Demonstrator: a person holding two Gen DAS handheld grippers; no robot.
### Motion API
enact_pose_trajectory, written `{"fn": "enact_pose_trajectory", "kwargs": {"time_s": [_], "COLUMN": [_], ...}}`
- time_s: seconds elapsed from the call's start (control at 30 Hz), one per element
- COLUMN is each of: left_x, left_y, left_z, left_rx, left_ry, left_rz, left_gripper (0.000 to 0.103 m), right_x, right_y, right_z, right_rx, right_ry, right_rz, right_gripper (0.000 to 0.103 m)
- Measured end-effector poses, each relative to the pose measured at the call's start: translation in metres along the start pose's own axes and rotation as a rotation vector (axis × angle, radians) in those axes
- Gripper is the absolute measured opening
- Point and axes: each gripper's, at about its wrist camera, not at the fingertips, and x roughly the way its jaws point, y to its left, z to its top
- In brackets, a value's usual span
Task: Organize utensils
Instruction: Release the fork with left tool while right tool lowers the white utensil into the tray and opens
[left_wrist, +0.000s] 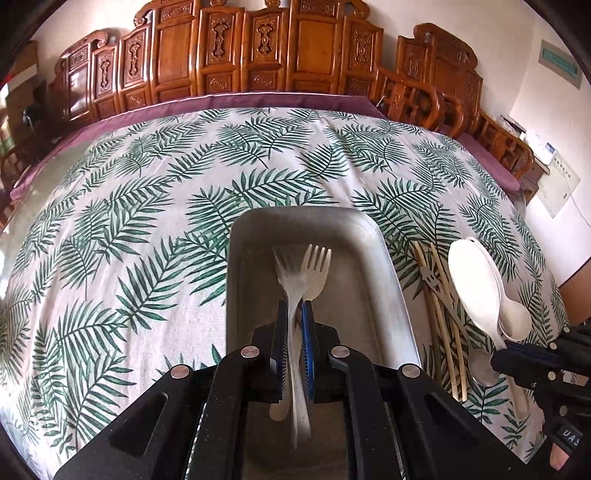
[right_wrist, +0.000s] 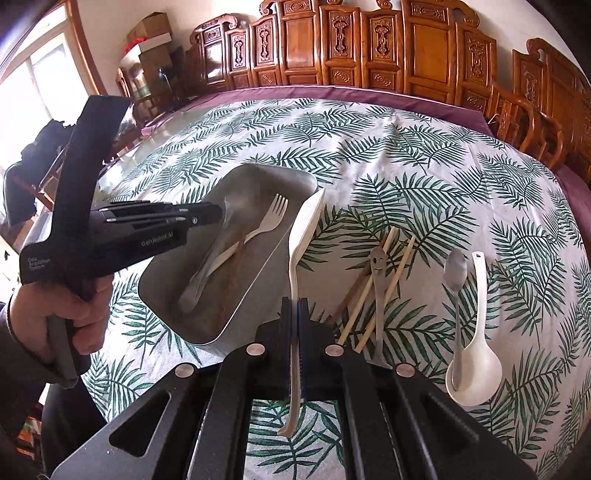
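Two grippers were in play, both clamped shut on utensils. Left gripper (left_wrist: 295, 314) pinched a clear plastic fork (left_wrist: 290, 280) by its handle, over the metal tray (left_wrist: 384, 273). One more fork, white (right_wrist: 271, 216), lay flat in that tray. Right gripper (right_wrist: 295, 310) was closed on the handle of one white ladle-type spoon (right_wrist: 304, 225), bowl raised and tilted toward the tray's right rim, off the tabletop (right_wrist: 424, 166). Left hand (right_wrist: 74, 314) gripped the left gripper's handle; print on its body read "Data Acquisition System", a second label was too blurred to read.

Right of the tray on the leaf-print cloth: three light chopsticks (right_wrist: 373, 291), crossed, plus one darker stick, count not certain; one small metal utensil with a smiley face (right_wrist: 376, 266) lay across them. Further right, one metal spoon (right_wrist: 456, 273) rested with its handle end in the bowl of one white soup spoon (right_wrist: 476, 373). Carved wooden chairs (right_wrist: 369, 40) lined the far side.
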Motion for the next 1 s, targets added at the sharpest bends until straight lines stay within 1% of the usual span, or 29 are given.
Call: {"fn": "enact_pose_trajectory", "kwargs": {"time_s": [0.17,0.3,0.67,0.87,1.0], "left_x": [-0.012,-0.031,-0.081,-0.093,-0.097], "left_y": [0.006,0.014,0.050,0.062,0.069], "left_z": [-0.001,-0.004,-0.014,-0.022,-0.025], "left_rx": [0.006,0.016,-0.003,-0.008,-0.022], "left_ry": [-0.016,-0.037,-0.091,-0.112,-0.119], "left_rz": [0.004,0.004,-0.002,0.003,-0.007], "left_gripper": [0.006,0.006,0.006,0.006,0.006], "right_x": [0.001,0.005,0.035,0.048,0.058], "right_y": [0.009,0.020,0.058,0.072,0.078], "right_z": [0.006,0.015,0.038,0.043,0.046], "right_rx": [-0.009,-0.023,-0.049,-0.044,-0.031], "right_ry": [-0.004,-0.010,0.007,0.024,0.043], "right_rz": [0.002,0.011,0.031,0.045,0.059], "right_gripper": [0.004,0.004,0.004,0.004,0.004]}}
